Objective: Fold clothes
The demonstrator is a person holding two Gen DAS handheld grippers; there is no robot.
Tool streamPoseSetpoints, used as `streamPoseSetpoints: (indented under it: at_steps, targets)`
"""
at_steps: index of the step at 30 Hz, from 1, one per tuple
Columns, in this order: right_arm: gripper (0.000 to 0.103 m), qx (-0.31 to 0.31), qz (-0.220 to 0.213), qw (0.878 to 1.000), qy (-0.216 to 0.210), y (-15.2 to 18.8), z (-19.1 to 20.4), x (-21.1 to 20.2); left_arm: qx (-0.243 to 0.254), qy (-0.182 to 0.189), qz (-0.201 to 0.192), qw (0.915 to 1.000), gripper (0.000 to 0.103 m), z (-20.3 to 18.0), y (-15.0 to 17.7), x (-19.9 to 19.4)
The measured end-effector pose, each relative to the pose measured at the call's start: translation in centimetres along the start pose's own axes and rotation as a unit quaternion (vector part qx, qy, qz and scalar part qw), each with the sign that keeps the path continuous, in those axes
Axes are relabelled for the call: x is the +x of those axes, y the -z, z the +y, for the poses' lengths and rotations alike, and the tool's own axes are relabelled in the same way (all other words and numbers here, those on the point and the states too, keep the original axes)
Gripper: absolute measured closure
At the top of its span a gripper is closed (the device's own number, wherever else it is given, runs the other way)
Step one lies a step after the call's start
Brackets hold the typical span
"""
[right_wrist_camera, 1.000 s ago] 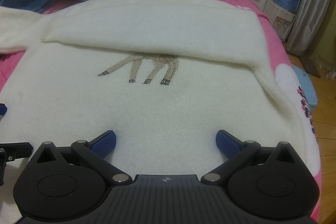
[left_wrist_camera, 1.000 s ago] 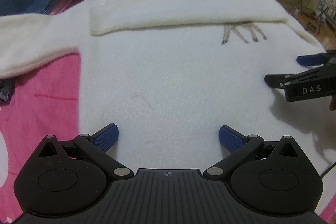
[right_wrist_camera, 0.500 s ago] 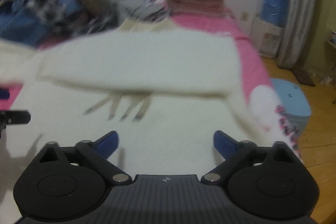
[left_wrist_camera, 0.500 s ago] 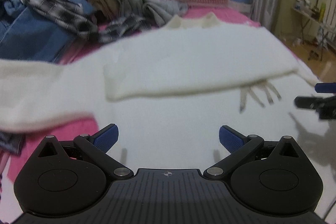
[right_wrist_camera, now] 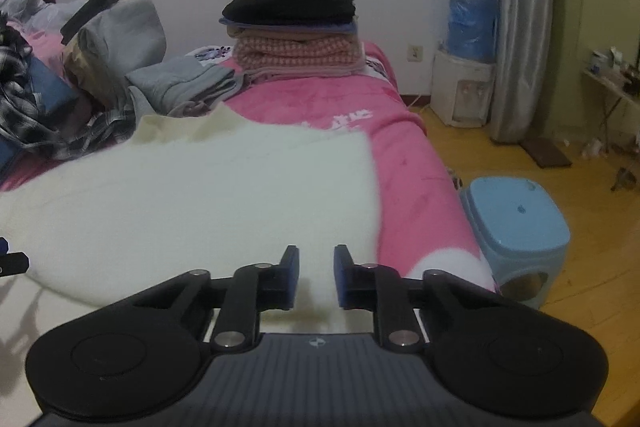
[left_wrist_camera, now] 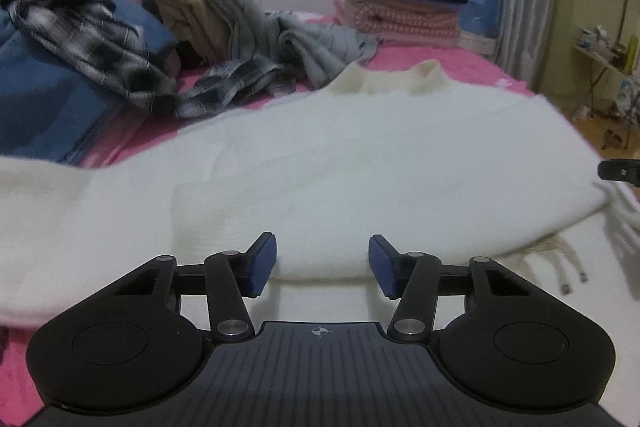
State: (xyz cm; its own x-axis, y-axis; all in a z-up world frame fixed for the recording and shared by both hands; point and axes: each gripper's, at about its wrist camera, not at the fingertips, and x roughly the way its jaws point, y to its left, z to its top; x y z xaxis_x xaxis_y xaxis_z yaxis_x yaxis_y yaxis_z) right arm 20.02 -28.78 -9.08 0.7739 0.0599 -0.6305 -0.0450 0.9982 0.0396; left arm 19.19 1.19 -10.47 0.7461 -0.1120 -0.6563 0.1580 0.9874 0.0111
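Meanwhile, white sweater (left_wrist_camera: 360, 163) spread across pink bed (right_wrist_camera: 408, 163), collar toward far edge. Left tongs (left_wrist_camera: 322, 263) closing, half-spread, sweater fabric between pads, not yet pressed. Right tongs (right_wrist_camera: 316, 275) closing, narrow gap, white knit between pads near bed's right edge. Folded stack (right_wrist_camera: 296, 31) at far edge.

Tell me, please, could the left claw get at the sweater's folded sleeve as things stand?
Probably yes: the left claw is closing with the sleeve's edge just ahead of it, nothing between.
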Motion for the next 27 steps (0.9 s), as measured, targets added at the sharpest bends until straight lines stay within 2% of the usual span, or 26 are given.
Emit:
streamPoseSetpoints:
  at_steps: [2,5,10,12,15,19,21,23,25,27]
  targets:
    - [0.092,-0.007,0.023,1.0,0.004,0.6,-0.2,1.3,-0.006,-0.001,0.009,0.9999,0.05,0.3,0.3,0.7]
    - [0.094,-0.015,0.031,0.999,0.001,0.5,-0.4,1.7,-0.007,0.003,0.002,1.0,0.049,0.6,0.8,0.8]
    - [0.095,0.022,0.006,1.0,-0.002,-2.6,-0.7,1.6,-0.01,0.005,0.0,0.9999,0.048,0.8,0.8,0.9]
    - [0.095,0.018,0.008,1.0,0.004,-3.2,-0.7,3.0,-0.014,0.007,0.0,0.9999,0.047,0.9,0.9,1.0]
    - [0.099,-0.001,0.035,0.999,0.016,-2.4,-1.1,6.1,-0.02,0.008,0.0,0.9998,0.044,1.1,1.0,1.1]
    - [0.099,0.068,0.03,0.997,0.003,-4.8,-2.2,5.6,-0.023,0.012,0.003,0.9996,0.044,1.3,1.0,1.1]
    - [0.098,0.071,0.01,0.997,0.002,-6.5,-2.2,6.0,-0.025,0.014,0.005,0.9996,0.043,1.4,0.9,1.2]
    - [0.099,0.073,0.009,0.997,0.007,-7.7,-2.3,8.0,-0.029,0.016,0.004,0.9994,0.043,1.5,1.0,1.2]
    - [0.099,0.082,0.032,0.996,0.022,-8.4,-2.8,11.2,-0.03,0.018,0.001,0.9994,0.043,1.6,1.2,1.2]
    - [0.102,0.123,0.039,0.991,0.023,-8.5,-4.0,12.3,-0.028,0.019,-0.003,0.9994,0.043,1.6,1.3,1.2]
